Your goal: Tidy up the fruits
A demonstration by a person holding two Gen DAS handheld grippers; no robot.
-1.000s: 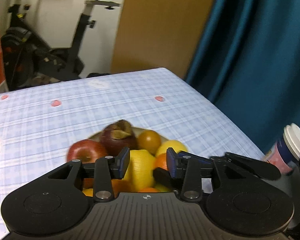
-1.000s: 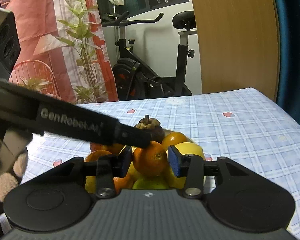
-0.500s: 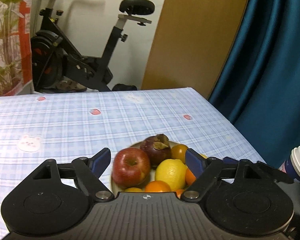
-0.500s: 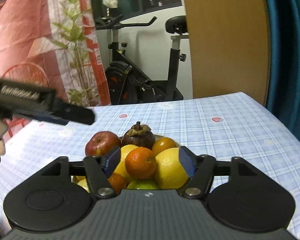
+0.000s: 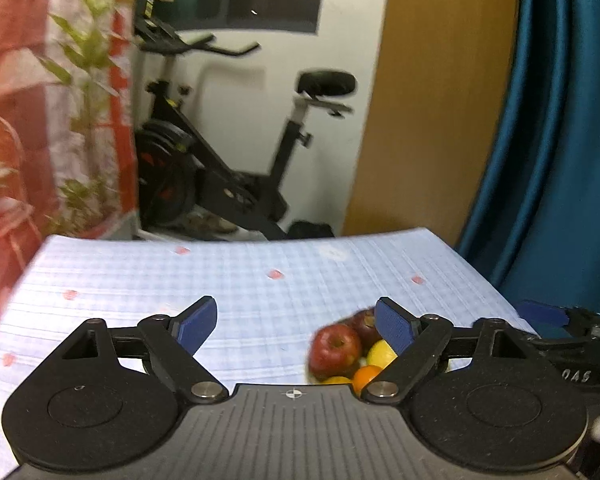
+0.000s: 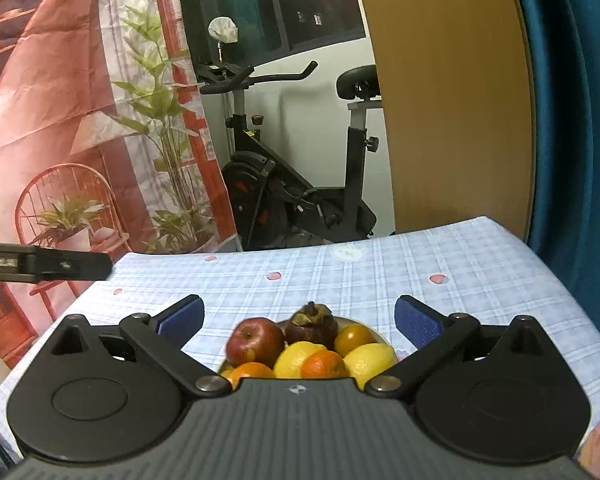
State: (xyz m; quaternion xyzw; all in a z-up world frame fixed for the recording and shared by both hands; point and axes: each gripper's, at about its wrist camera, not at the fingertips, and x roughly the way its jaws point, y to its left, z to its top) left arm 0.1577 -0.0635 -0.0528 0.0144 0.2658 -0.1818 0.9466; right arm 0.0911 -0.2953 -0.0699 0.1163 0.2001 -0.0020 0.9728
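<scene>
Hovering above the desk point(image 6: 460, 264), right gripper point(image 6: 296, 320) and left gripper point(image 5: 292, 326) both spread wide, empty; fruits point(image 6: 312, 350) sit piled in their bowl point(image 6: 374, 334), seemingly sorted.

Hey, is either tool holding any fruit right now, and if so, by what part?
Nothing is held. The left tool and right tool are both open with nothing between their pads; the apple and other fruit sit in the bowl.

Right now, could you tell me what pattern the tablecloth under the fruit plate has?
The tablecloth is pale blue and white plaid with small pink motifs, clearest in the right wrist view.
</scene>
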